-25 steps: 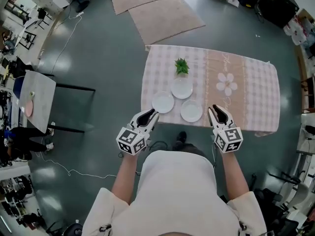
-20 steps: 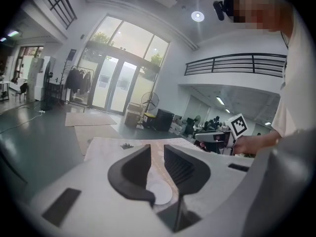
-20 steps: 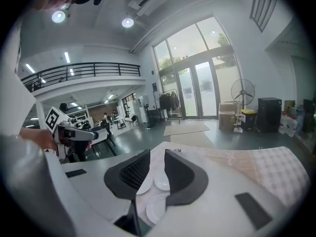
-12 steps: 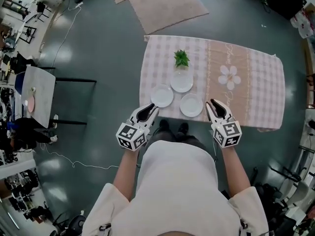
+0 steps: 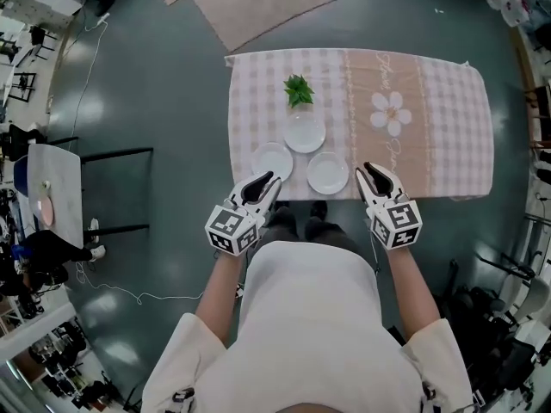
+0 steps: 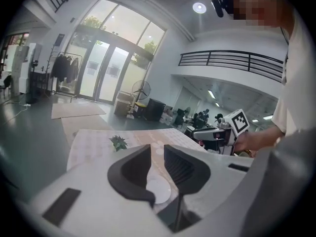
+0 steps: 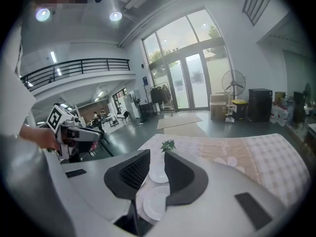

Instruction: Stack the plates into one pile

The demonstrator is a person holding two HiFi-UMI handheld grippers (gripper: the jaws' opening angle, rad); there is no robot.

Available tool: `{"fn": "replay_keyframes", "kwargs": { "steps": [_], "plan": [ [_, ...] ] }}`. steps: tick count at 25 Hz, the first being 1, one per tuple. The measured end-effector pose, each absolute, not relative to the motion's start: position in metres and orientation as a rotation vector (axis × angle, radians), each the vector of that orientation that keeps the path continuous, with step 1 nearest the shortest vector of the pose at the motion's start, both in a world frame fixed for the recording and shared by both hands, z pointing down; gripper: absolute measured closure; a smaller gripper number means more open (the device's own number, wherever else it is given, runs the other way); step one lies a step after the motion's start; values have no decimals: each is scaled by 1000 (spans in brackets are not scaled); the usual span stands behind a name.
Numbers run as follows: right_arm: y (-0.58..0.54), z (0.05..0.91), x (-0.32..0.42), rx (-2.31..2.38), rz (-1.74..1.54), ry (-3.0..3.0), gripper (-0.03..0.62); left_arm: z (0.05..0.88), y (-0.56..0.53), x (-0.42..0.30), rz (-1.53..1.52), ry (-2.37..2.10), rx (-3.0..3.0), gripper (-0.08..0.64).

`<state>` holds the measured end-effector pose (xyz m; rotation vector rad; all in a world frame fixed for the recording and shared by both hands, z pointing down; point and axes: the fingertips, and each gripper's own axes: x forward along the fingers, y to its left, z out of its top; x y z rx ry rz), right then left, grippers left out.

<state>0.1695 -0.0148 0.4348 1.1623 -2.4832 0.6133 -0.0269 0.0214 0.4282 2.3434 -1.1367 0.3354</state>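
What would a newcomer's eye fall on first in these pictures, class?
Three white plates lie unstacked in a triangle on the pink checked tablecloth, a small green plant just behind the far one. The left gripper and right gripper hang at the near edge, fingers apart, empty.

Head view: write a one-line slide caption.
Three unstacked white plates and a small plant on a checked tablecloth; left gripper and right gripper hover open at its near edge.
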Motion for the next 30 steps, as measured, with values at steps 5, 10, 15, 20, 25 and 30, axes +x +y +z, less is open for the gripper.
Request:
{"fn": "replay_keyframes", "kwargs": {
  "steps": [5, 10, 15, 20, 25, 30],
  "plan": [
    [-14, 449, 168, 1211, 659, -2428, 482, 444, 9, -15, 384, -1019, 2378, 472],
    [-9, 474, 171, 1251, 740, -2364, 482, 468, 1, -4, 430, -929, 2377, 472],
    [-6, 500, 178, 1295, 804, -2298, 482, 496, -3, 7, 480, -848, 2369, 472],
    [0, 530, 185, 1322, 872, -2234, 482, 530, -4, 19, 537, -787, 2344, 472],
    [8, 558, 188, 1323, 923, -2186, 482, 560, -10, 29, 561, -758, 2299, 472],
    [10, 588, 188, 1312, 966, -2150, 482, 594, -11, 38, 577, -733, 2236, 472]
  ]
}}
